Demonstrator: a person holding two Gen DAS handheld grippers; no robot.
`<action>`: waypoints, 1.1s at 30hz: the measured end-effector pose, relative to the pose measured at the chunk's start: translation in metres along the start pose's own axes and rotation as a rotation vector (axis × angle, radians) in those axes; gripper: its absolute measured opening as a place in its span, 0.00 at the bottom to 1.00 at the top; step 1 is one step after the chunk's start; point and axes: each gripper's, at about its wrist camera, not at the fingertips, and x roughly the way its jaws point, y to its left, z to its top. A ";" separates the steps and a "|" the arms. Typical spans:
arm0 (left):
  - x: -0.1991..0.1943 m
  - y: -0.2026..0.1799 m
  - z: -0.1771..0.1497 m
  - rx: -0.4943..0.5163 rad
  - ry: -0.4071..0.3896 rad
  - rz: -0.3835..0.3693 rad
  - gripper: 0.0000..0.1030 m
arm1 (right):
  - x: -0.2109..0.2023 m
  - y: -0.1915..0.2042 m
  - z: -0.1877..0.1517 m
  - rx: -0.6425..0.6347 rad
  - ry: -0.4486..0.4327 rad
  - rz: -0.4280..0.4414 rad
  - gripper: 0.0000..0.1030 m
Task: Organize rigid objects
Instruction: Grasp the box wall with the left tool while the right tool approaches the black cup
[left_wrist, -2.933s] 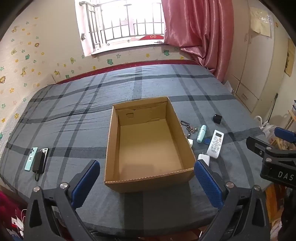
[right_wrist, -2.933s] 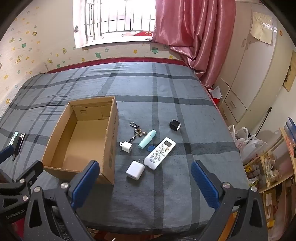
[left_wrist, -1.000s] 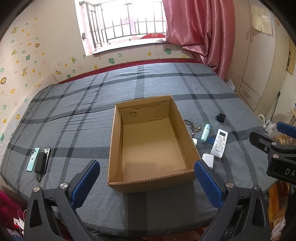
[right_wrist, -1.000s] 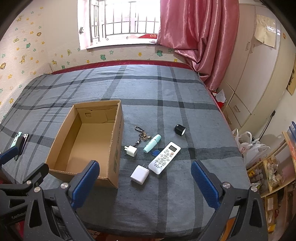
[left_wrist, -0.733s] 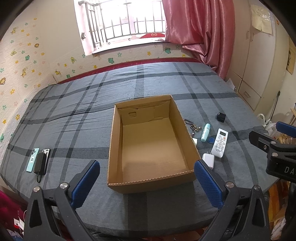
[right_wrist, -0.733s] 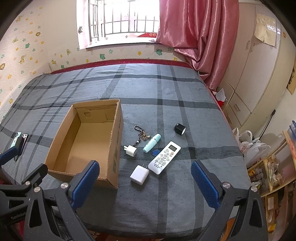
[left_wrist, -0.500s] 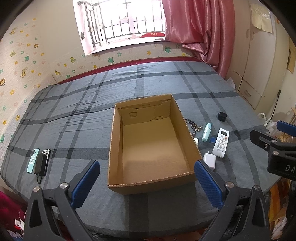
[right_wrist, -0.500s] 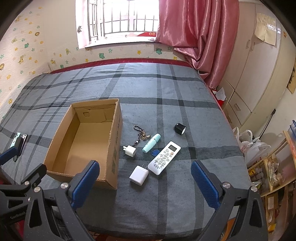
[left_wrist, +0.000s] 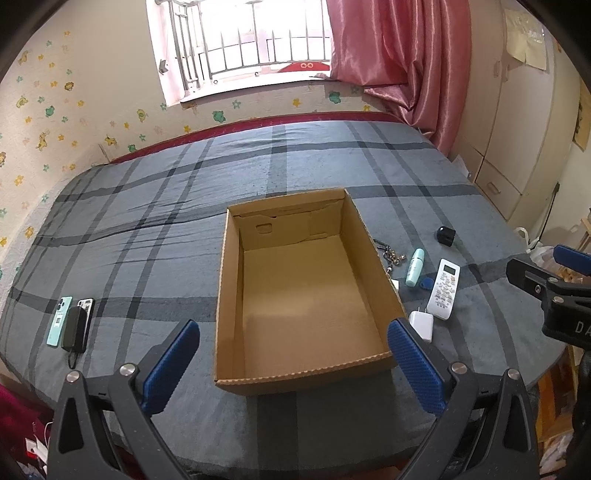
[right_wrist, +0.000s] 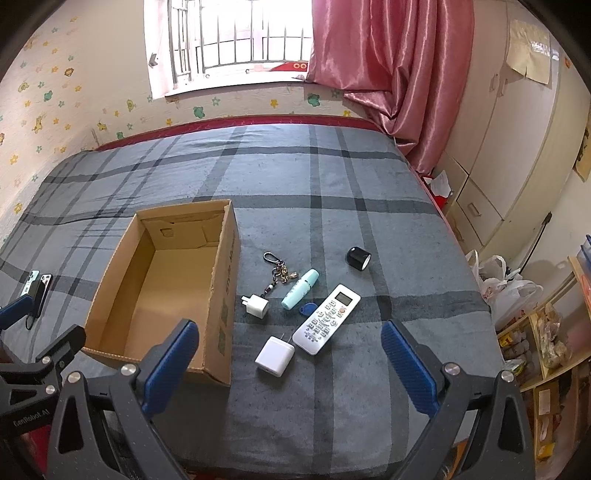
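A bed (right_wrist: 332, 177) under a grey plaid blanket fills both views, with wide bare cloth behind and to the left of the things and a strip of bare cloth along its near edge. An open, empty cardboard box (left_wrist: 303, 291) stands near the middle, its near wall close to that edge. The left claw (left_wrist: 291, 362) hangs over the near edge with its blue pads wide apart, holding nothing, the box straight ahead between them. The right claw (right_wrist: 290, 363) is likewise spread and empty; just ahead of it lie a large white charger (right_wrist: 275, 355) and a white remote (right_wrist: 327, 318), touching nothing of the claw. Farther on, right of the box, lie a small white plug (right_wrist: 255, 305), a mint tube (right_wrist: 299, 288), a keychain (right_wrist: 277, 271), a blue tag (right_wrist: 306, 309) and a black cube (right_wrist: 357, 257). Two phones (left_wrist: 70, 321) lie by the bed's left edge.
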 end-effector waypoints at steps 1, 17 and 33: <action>0.003 0.002 0.001 -0.003 -0.002 -0.002 1.00 | 0.001 0.000 0.000 -0.002 -0.002 0.000 0.98; 0.092 0.060 0.001 -0.065 0.072 0.027 1.00 | 0.054 -0.015 0.002 -0.018 0.024 -0.045 0.98; 0.164 0.090 0.000 -0.096 0.162 0.001 0.80 | 0.100 -0.031 -0.008 -0.003 0.108 -0.083 0.98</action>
